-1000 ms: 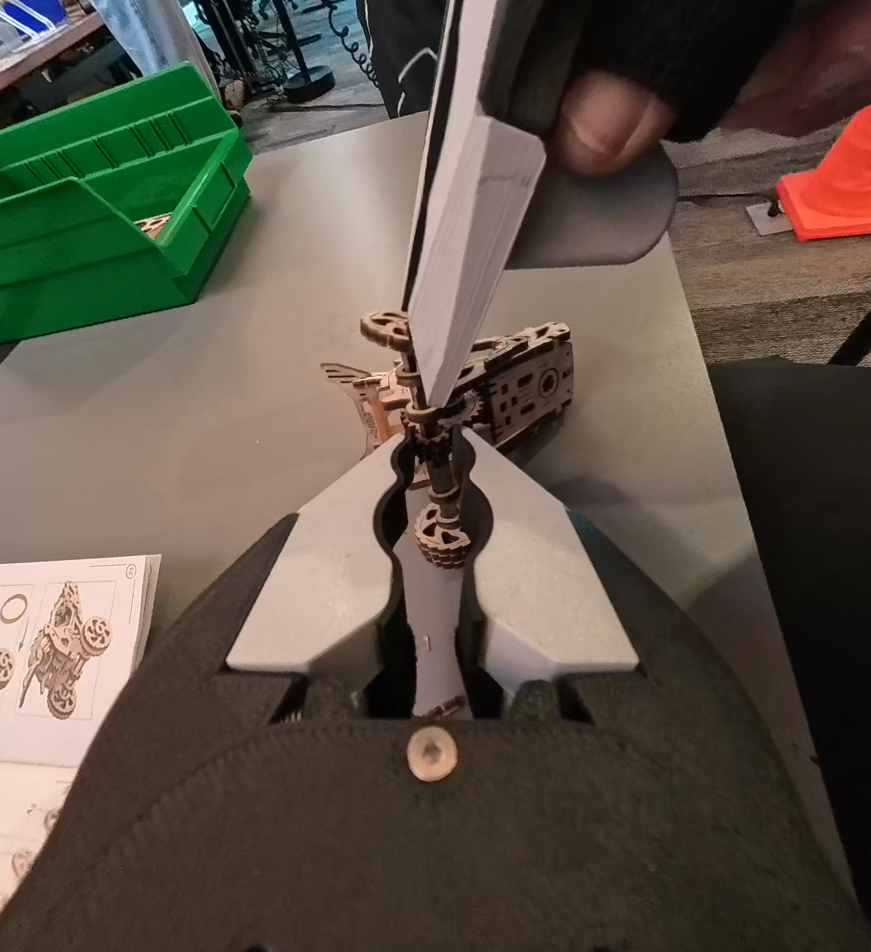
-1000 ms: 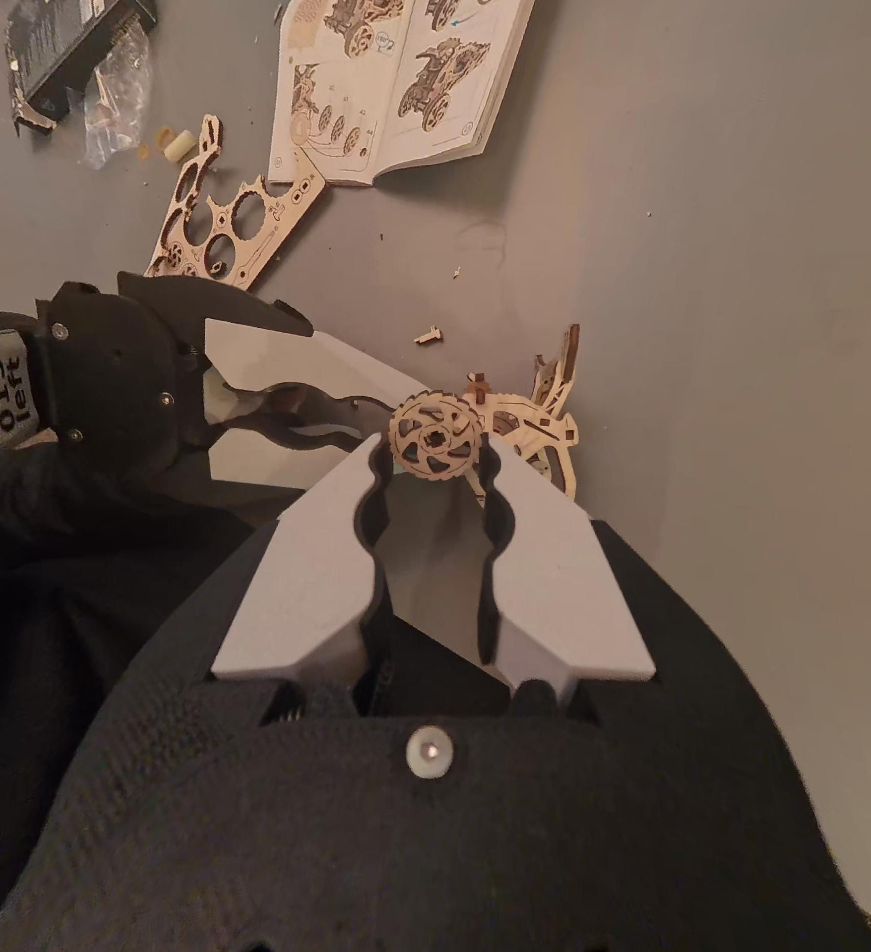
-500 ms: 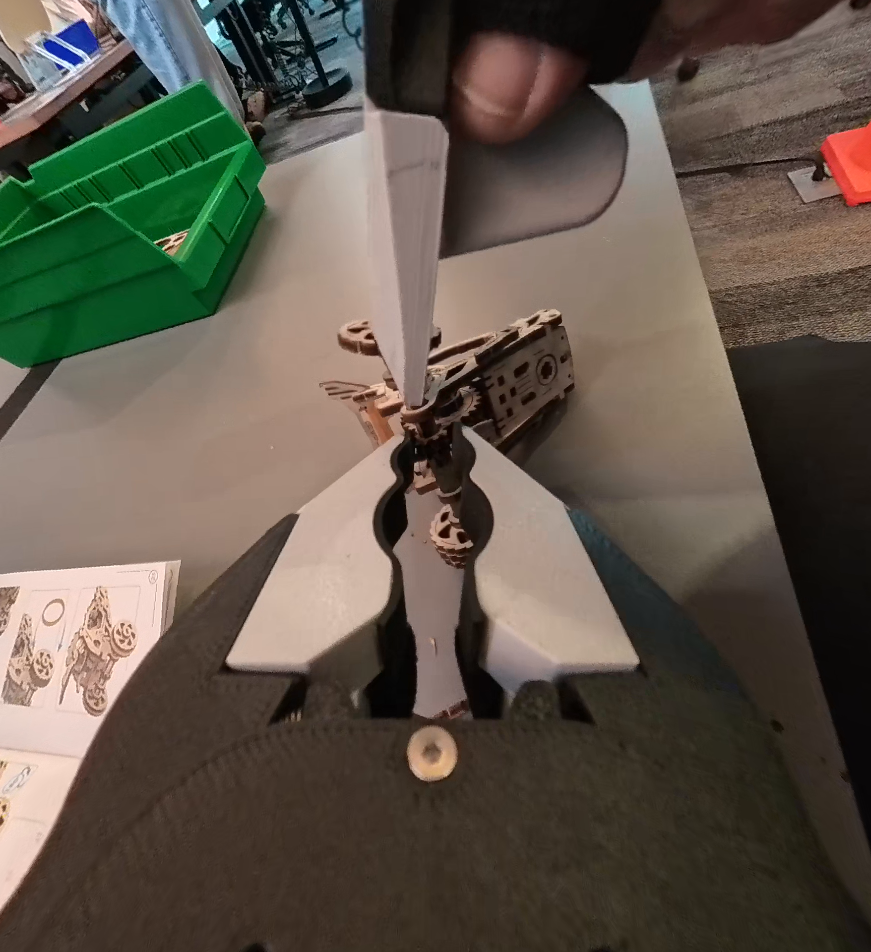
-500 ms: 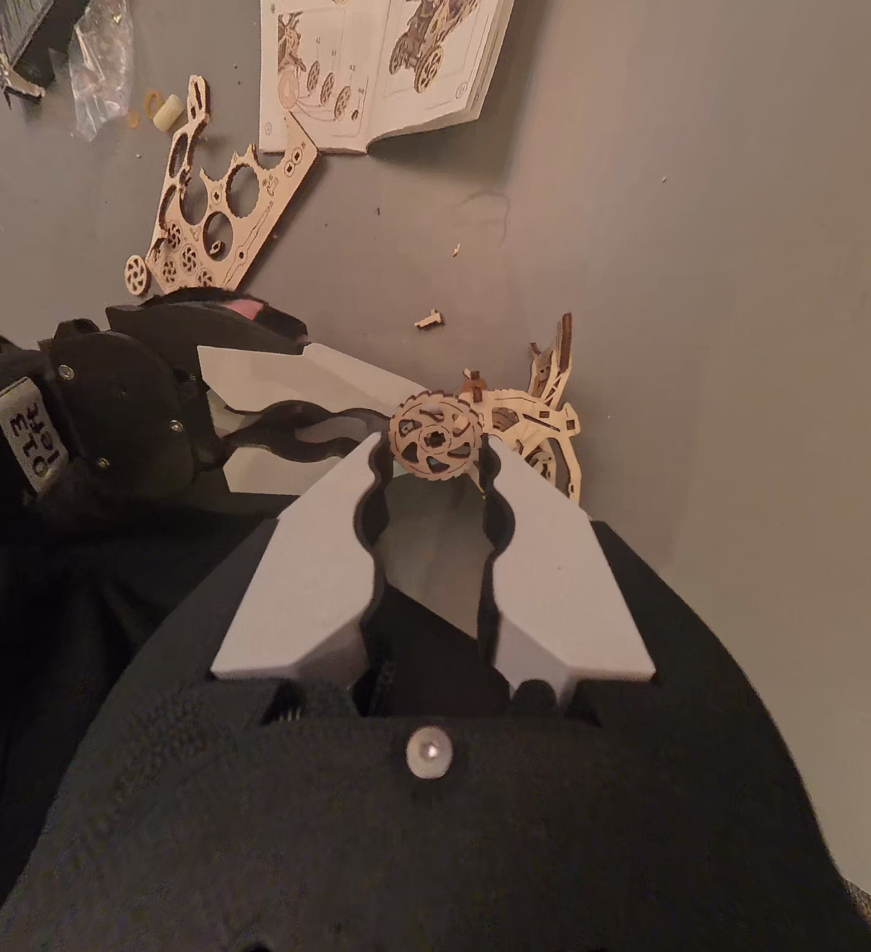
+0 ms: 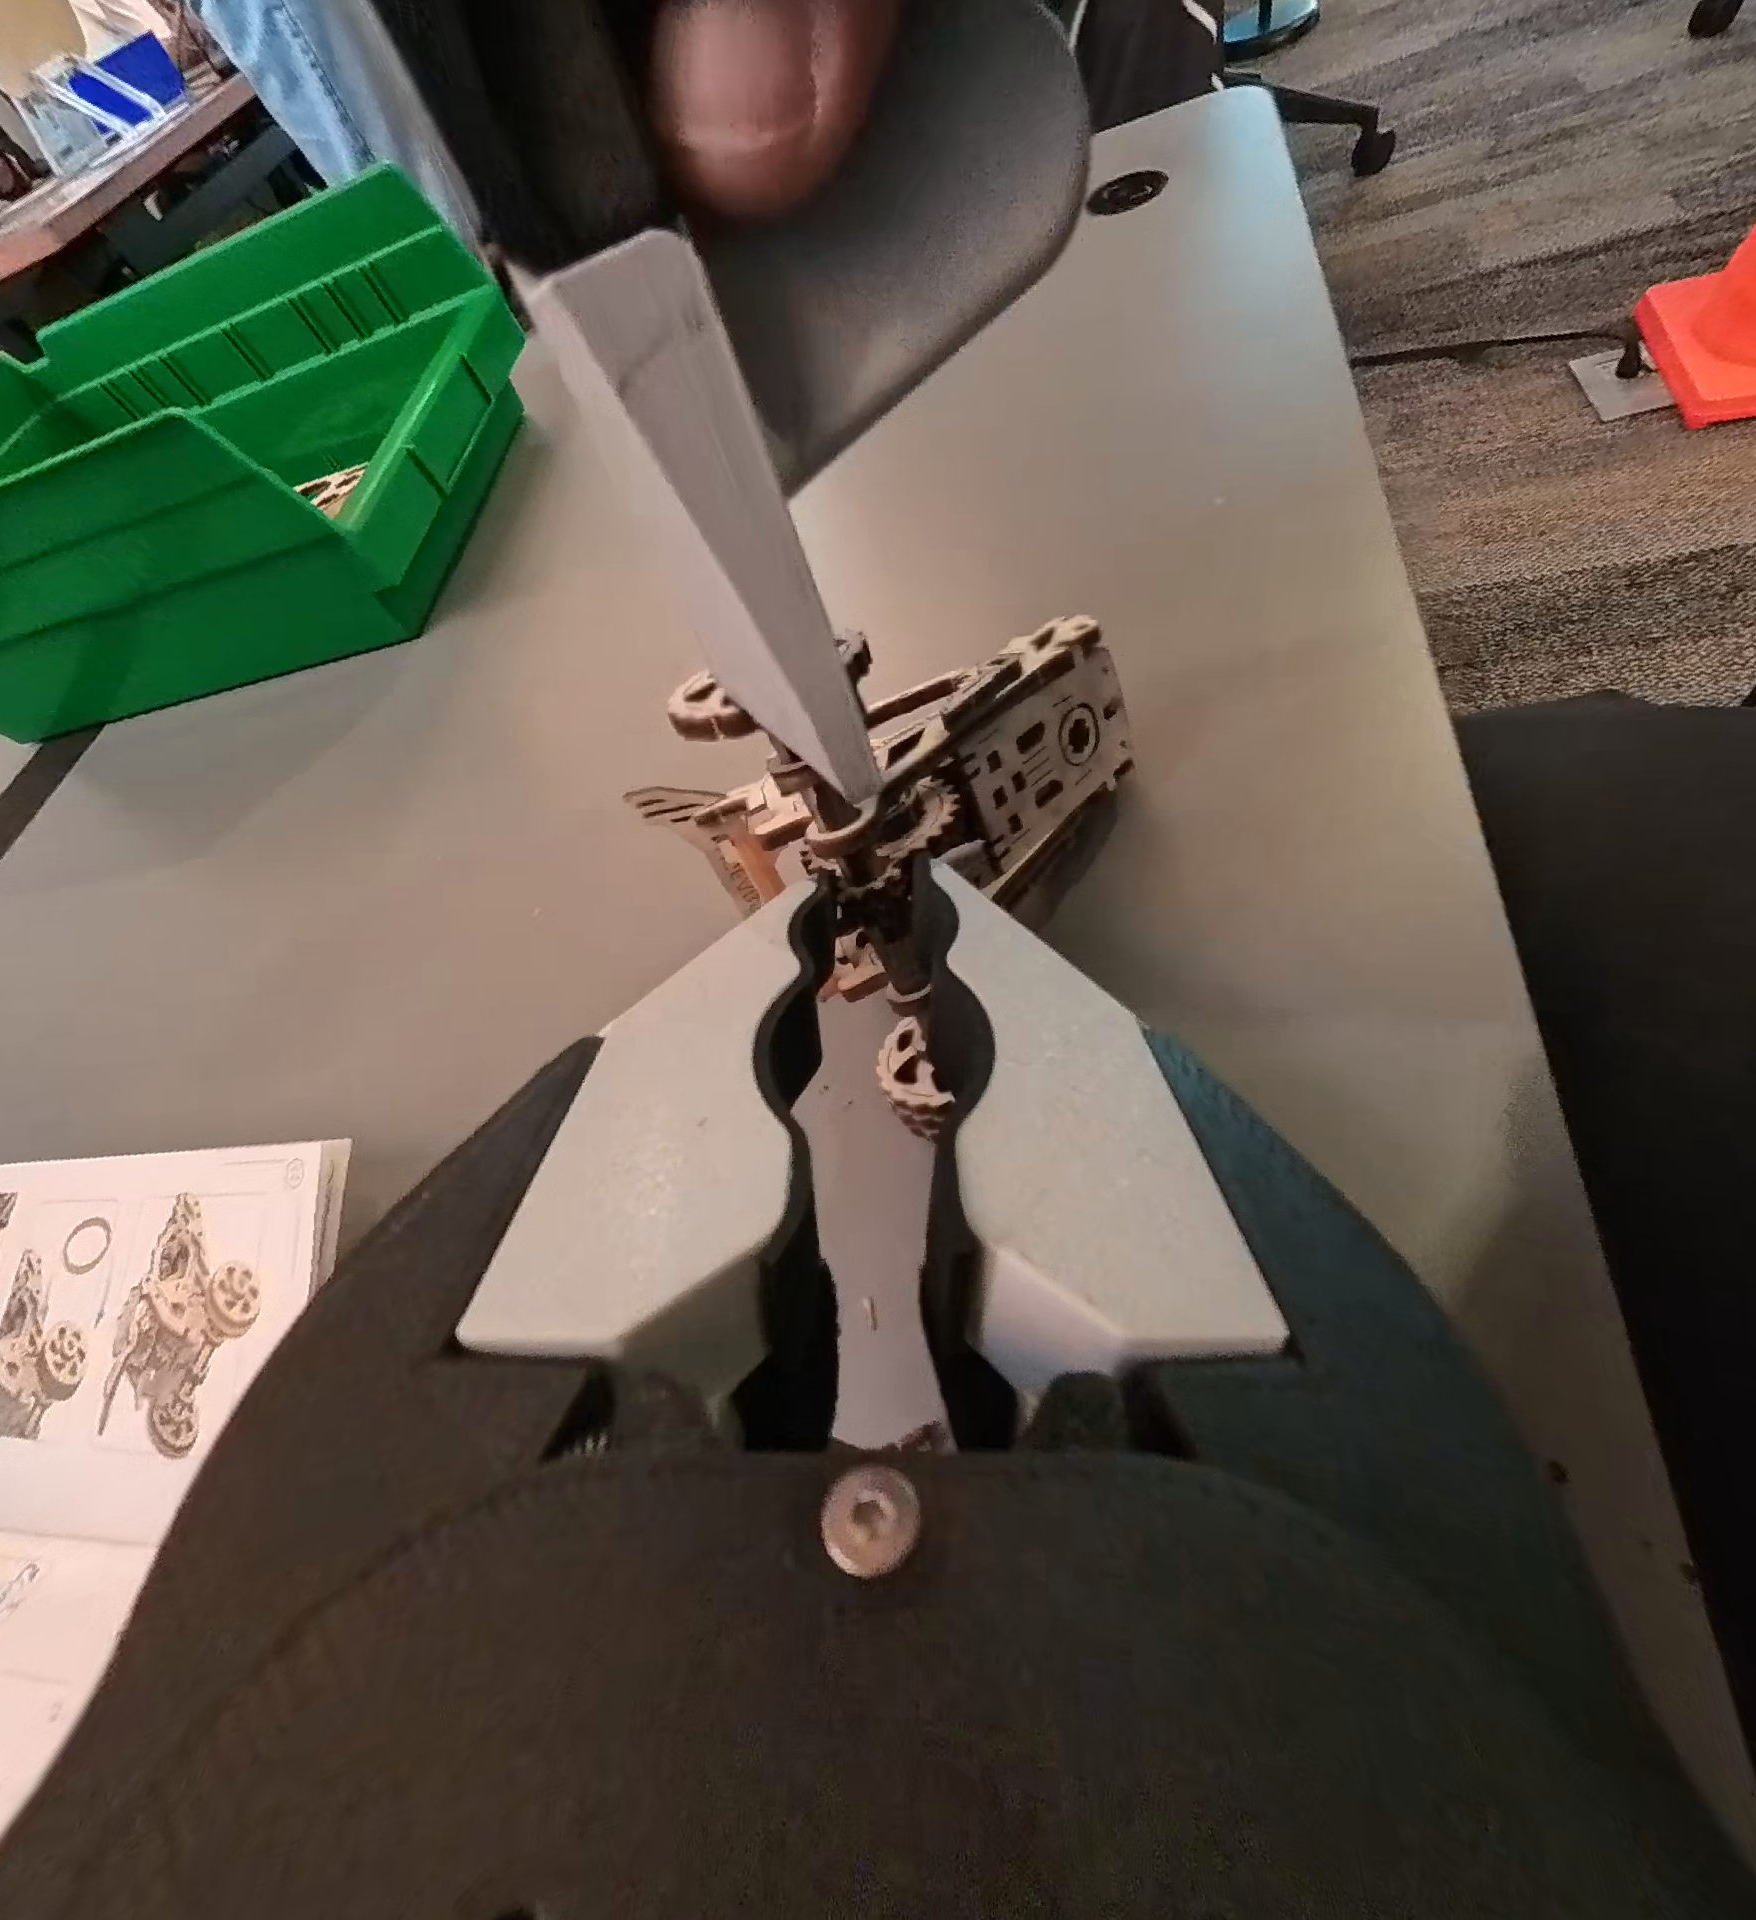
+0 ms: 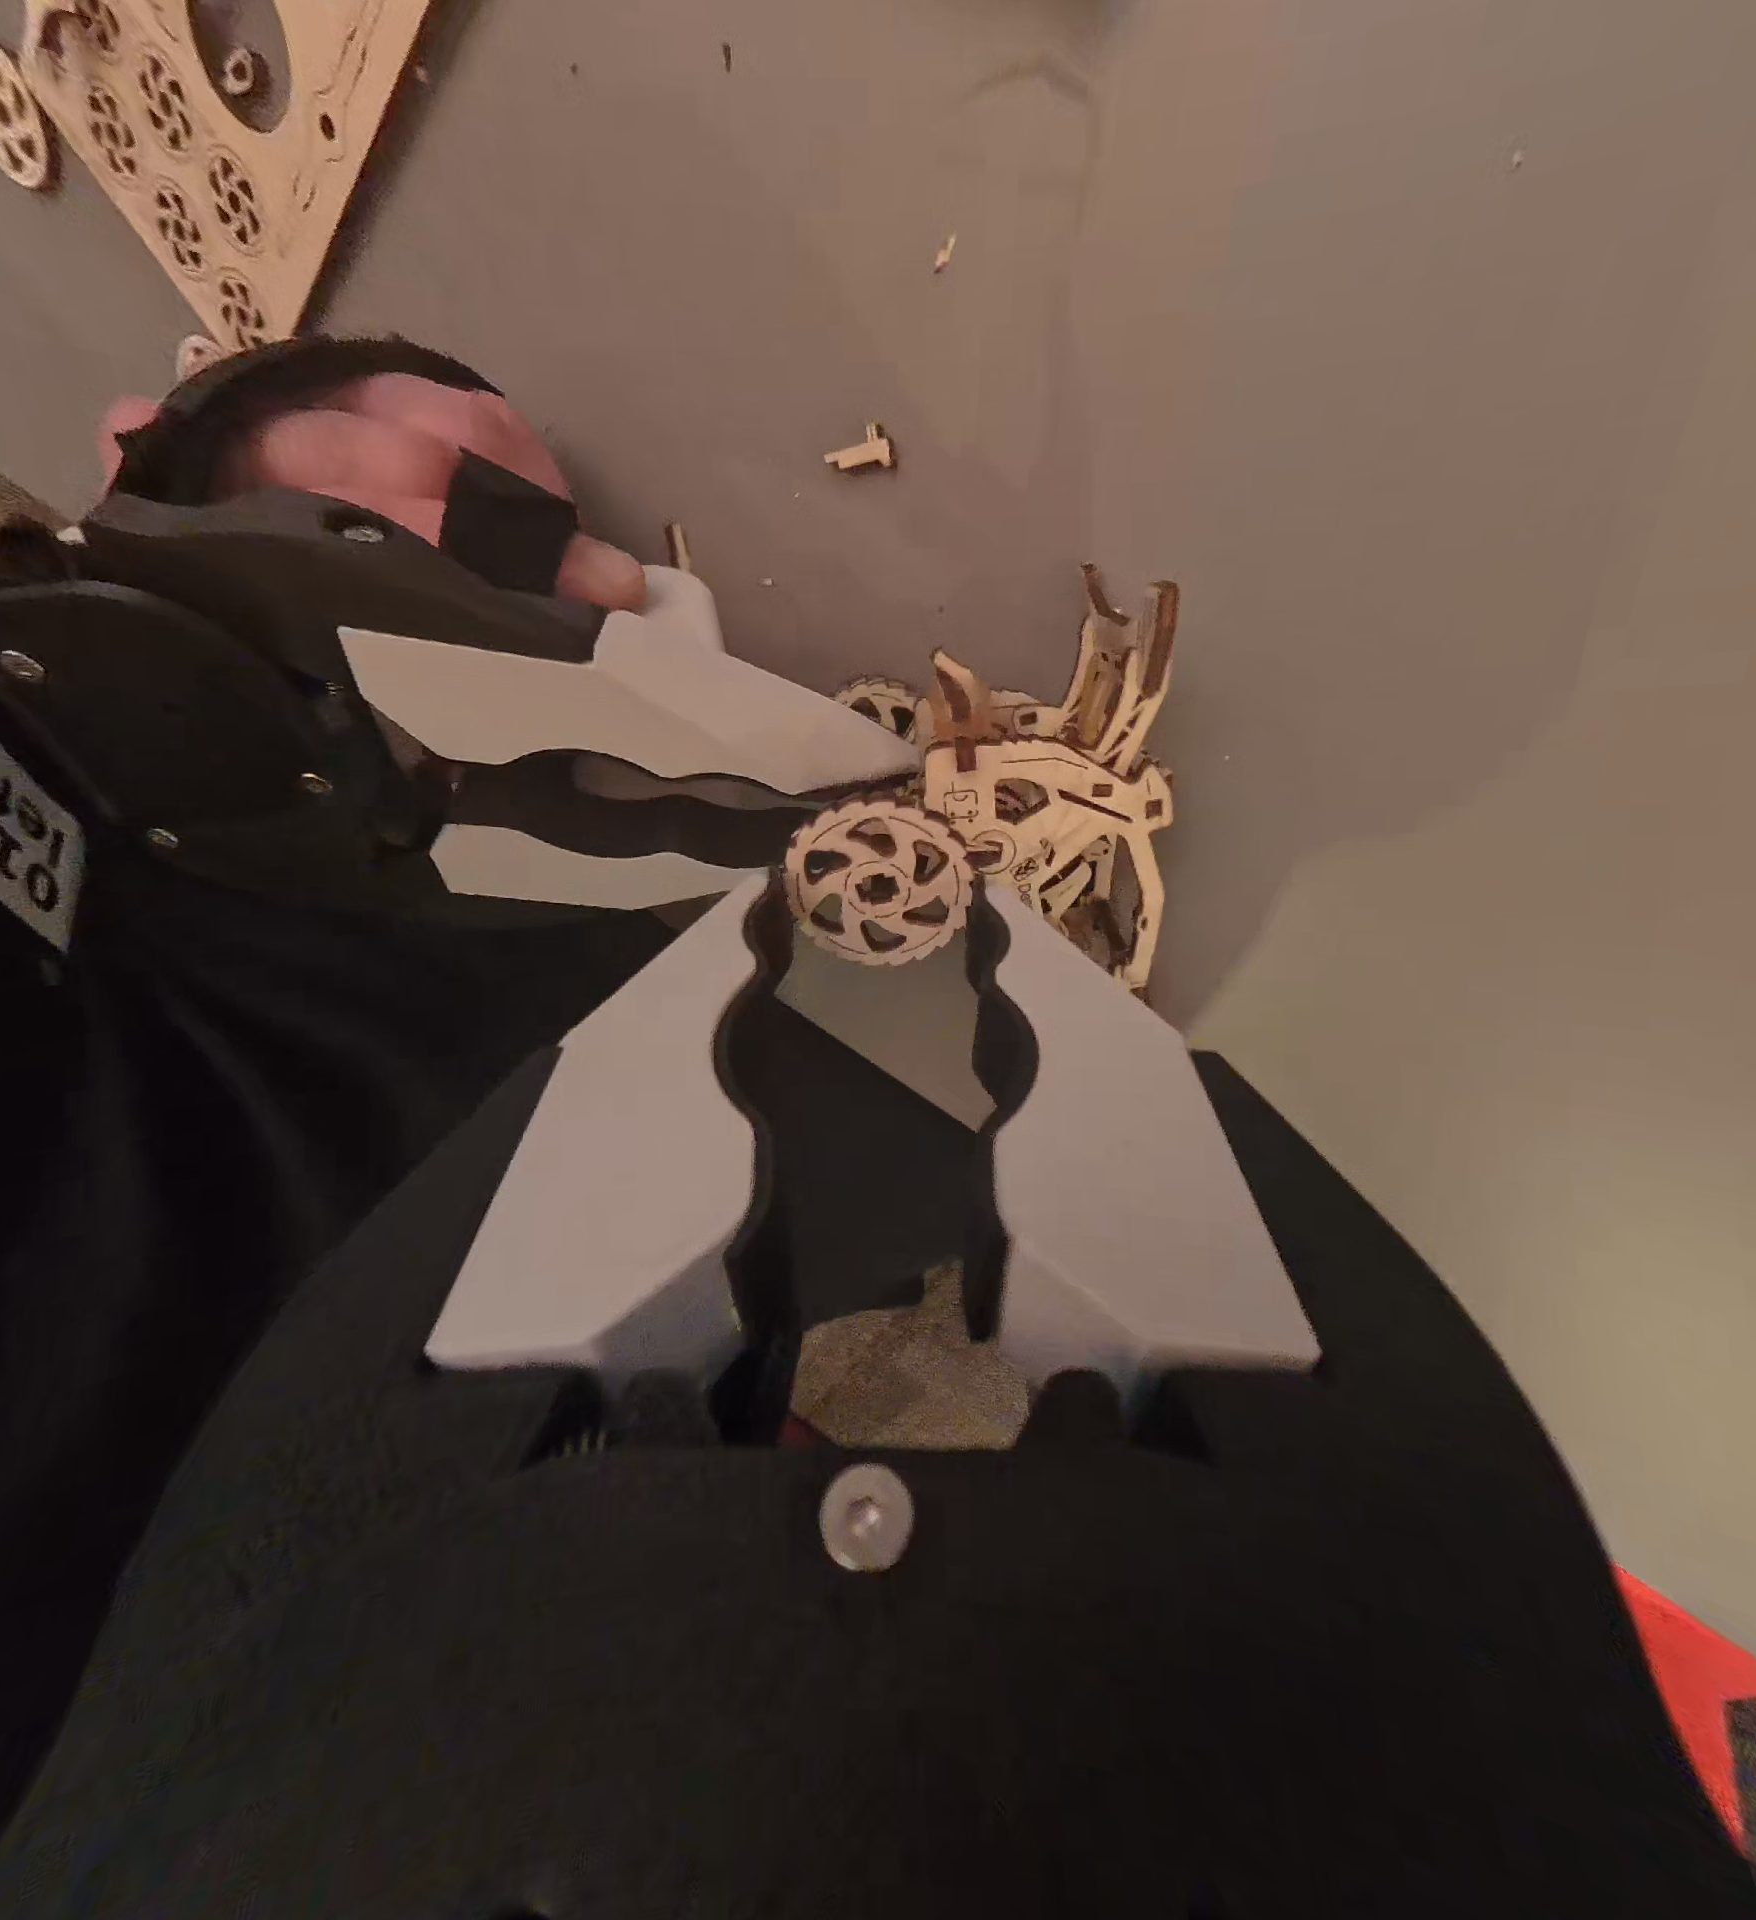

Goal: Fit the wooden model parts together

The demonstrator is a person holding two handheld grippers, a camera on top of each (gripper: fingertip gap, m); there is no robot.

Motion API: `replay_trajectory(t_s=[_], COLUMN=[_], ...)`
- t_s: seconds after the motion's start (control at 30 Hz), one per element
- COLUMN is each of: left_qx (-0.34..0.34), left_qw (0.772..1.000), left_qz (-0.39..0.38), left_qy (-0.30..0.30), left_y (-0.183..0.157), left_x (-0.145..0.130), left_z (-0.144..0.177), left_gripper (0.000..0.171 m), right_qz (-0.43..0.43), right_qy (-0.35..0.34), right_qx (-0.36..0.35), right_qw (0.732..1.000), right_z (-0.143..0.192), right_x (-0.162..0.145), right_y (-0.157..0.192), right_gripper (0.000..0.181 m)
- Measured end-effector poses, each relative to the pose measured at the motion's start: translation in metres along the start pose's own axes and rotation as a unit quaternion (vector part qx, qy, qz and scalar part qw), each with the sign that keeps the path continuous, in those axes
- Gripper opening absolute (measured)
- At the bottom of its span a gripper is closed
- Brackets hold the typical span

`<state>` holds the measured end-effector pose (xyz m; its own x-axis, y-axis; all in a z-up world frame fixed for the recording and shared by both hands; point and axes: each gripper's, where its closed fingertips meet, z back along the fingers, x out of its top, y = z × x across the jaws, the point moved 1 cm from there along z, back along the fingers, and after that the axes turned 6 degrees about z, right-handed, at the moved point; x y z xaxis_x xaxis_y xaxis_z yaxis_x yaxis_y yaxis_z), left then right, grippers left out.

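Plywood feels thin and brittle: my left claw [image 5: 869,914] pinches the model's axle [image 5: 900,961], my right claw [image 6: 879,914] clamps the spoked wheel [image 6: 876,889] rim, above the counter [image 5: 230,935].

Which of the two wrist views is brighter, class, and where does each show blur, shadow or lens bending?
Left wrist view: bright and daylit; the thumb at the top edge is blurred, the green bin is sharp, and the table edges bow from the wide lens. Right wrist view: dim and warm-toned; the wooden wheel is crisp, the hand blurred, and the near gripper body lies in deep shadow.
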<state>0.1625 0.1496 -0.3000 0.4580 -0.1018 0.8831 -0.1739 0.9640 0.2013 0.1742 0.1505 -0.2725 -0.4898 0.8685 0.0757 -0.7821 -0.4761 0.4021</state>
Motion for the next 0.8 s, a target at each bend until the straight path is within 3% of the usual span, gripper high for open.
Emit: replay_trajectory(t_s=[0.07,0.3,0.4,0.5,0.6,0.8], left_qx=[-0.004,-0.037,-0.026,-0.010,-0.012,0.009], left_qw=[1.000,0.999,0.999,0.995,0.997,0.995], left_qz=[0.007,0.024,0.035,0.070,0.050,0.044], left_qy=[0.001,-0.003,-0.030,-0.072,-0.062,-0.086], left_y=[0.002,-0.003,0.011,0.028,0.018,0.017], left_x=[-0.001,0.004,0.012,0.027,0.033,0.041], left_z=[0.001,0.001,0.011,0.020,0.008,0.001], left_gripper=[0.012,0.037,0.063,0.074,0.069,0.031], right_qz=[0.002,-0.001,0.004,0.011,0.014,0.011], right_qy=[-0.002,-0.019,-0.016,-0.016,-0.018,-0.027], right_qx=[-0.008,-0.007,-0.011,-0.006,-0.009,0.001], right_qw=[1.000,1.000,1.000,1.000,1.000,1.000], right_z=[0.000,0.001,0.001,-0.001,-0.001,-0.003], right_x=[0.003,0.006,0.005,0.006,0.007,0.007], right_y=[0.000,-0.002,-0.004,-0.002,-0.002,0.001], right_gripper=[0.032,0.032,0.032,0.033,0.032,0.033])
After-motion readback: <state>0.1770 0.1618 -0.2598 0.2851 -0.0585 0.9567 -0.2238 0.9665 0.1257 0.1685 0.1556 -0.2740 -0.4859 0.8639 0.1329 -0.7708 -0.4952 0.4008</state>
